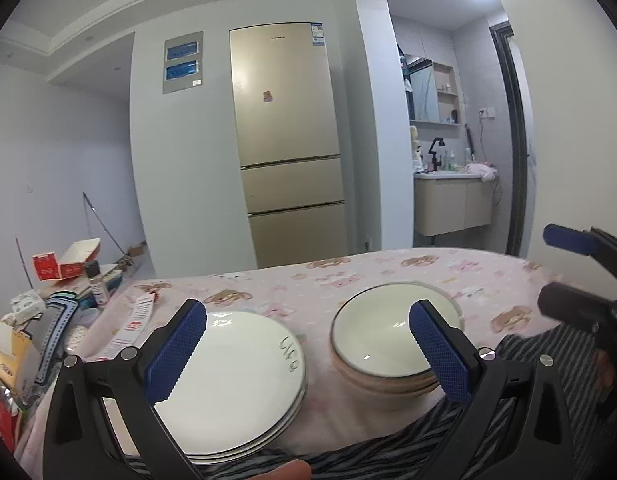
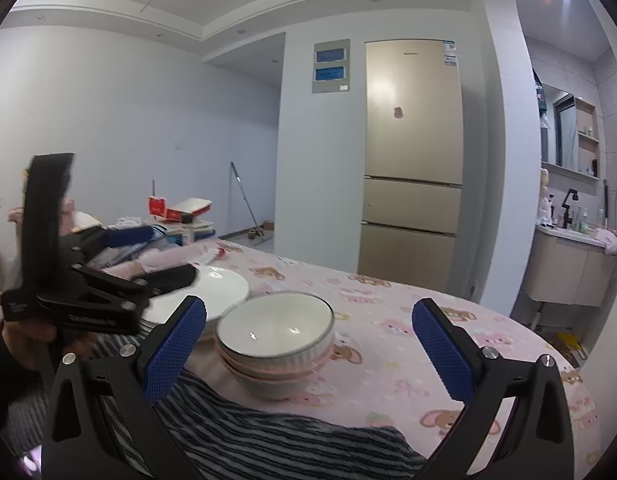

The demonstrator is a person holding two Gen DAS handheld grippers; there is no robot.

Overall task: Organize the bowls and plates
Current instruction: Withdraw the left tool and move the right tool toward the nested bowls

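Observation:
A stack of white plates (image 1: 244, 376) lies on the pink table at the left; it also shows in the right wrist view (image 2: 220, 288). A stack of white and pink bowls (image 1: 384, 340) stands to its right, also in the right wrist view (image 2: 274, 332). My left gripper (image 1: 308, 352) is open and empty, held above the near table edge between the two stacks. My right gripper (image 2: 308, 356) is open and empty, just right of and above the bowls. Each gripper shows in the other's view: the right one (image 1: 580, 272) and the left one (image 2: 144, 256).
The table has a pink bear-print cloth (image 2: 408, 312) and a grey striped cloth (image 2: 268, 440) at its near edge. Boxes, a bottle (image 1: 97, 284) and clutter lie at the table's left. A gold fridge (image 1: 286, 140) and a bathroom vanity (image 1: 454, 204) stand behind.

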